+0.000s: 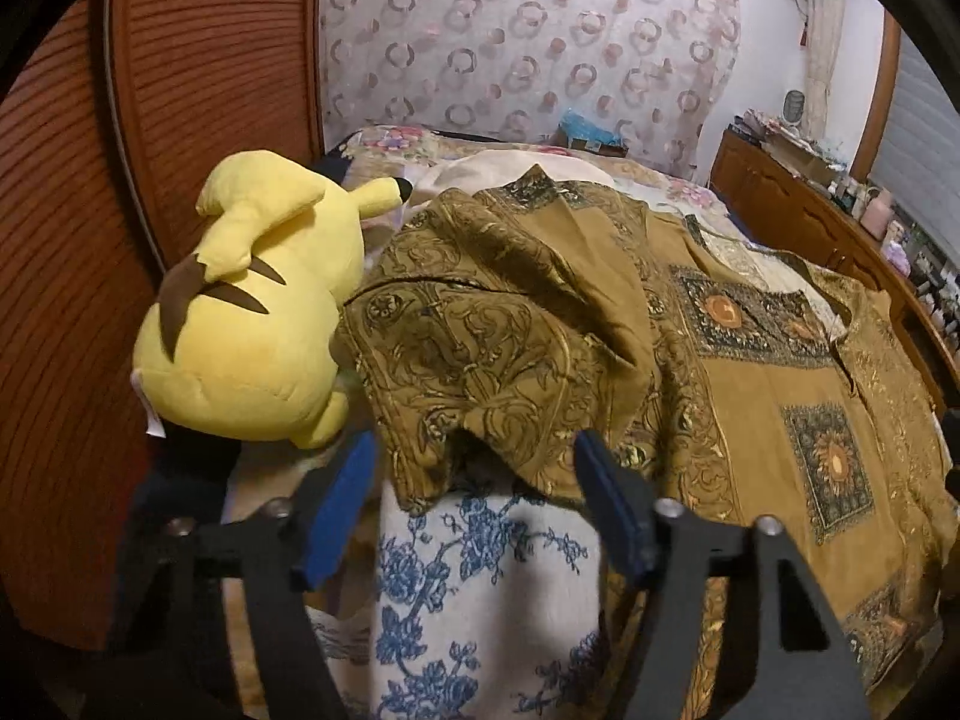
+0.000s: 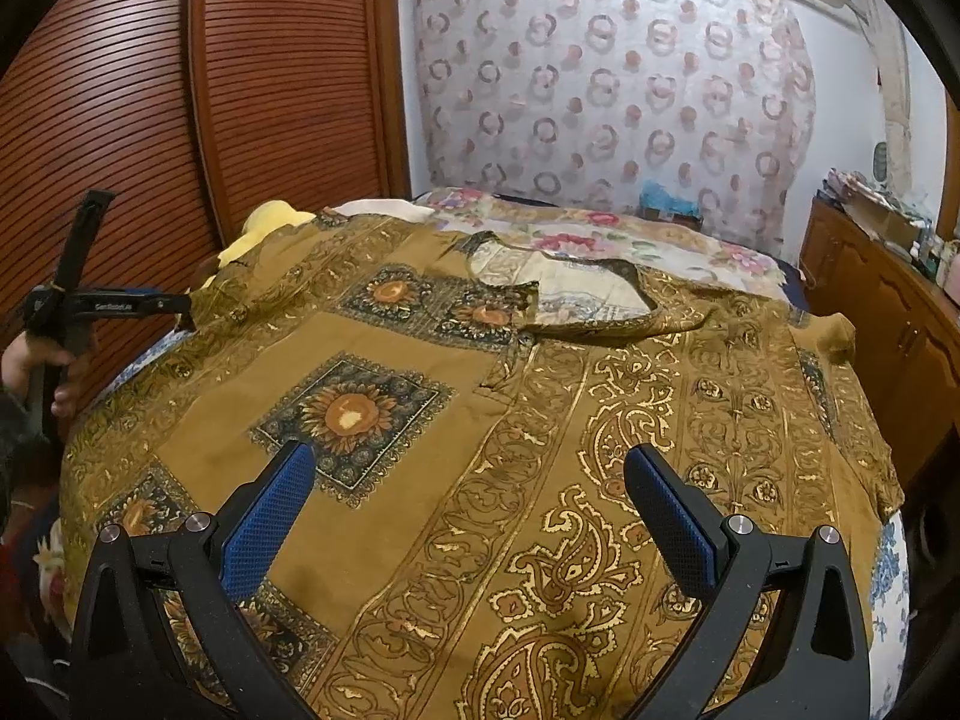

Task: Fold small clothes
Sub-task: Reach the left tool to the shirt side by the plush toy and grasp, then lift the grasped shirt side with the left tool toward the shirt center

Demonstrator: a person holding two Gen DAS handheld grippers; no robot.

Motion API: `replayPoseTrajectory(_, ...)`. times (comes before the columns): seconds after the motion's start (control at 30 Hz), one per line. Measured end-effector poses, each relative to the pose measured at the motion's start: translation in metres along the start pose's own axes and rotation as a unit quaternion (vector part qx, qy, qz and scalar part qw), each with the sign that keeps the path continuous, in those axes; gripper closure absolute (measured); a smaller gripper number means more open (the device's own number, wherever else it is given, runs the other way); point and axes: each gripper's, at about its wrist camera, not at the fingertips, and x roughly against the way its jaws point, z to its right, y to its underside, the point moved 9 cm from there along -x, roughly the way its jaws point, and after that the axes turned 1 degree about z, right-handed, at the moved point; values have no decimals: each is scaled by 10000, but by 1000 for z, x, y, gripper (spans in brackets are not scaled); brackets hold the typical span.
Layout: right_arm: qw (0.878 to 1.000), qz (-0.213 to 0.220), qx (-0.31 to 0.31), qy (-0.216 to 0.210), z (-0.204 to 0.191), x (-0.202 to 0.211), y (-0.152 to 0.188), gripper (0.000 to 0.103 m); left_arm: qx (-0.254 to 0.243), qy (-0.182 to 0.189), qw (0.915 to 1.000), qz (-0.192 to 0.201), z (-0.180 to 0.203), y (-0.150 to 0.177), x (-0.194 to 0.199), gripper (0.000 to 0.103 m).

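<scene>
On the left gripper [image 2: 180, 315], small white lettering is seen but not legible. Both it and the right gripper [image 2: 474, 516] are held open above the mustard shirt [image 2: 480, 420], nothing gripped.

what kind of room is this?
Most likely a home bedroom: a bed with a floral cover, a yellow plush toy lying on it, and a wooden dresser along one wall.

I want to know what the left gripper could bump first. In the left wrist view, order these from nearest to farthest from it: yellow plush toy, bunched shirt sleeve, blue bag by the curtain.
1. Bunched shirt sleeve: just ahead of the left gripper, hem hanging between the fingers.
2. Yellow plush toy: ahead, to the left.
3. Blue bag: far across the bed, by the curtain.
</scene>
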Motion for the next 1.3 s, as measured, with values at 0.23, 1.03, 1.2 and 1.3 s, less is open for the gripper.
replayPoseTrajectory(0.23, 10000, -41, -27, 22, 5, 0, 3, 0, -73, 0, 9999, -80, 3, -3, -12, 95)
replayPoseTrajectory(1.03, 9993, 73, -314, 209, 37, 17, 3, 0, -1477, 1020, 9821, 579, 189, -72, 43, 103)
replayPoseTrajectory(1.2, 9992, 42, -331, 213, 40, 17, 7, 0, -1655, 1191, 9785, 309, 209, -45, 43, 100)
replayPoseTrajectory(1.3, 9992, 26, -352, 199, 41, 16, 8, 0, -1619, 1269, 9784, 187, 204, -36, 45, 86)
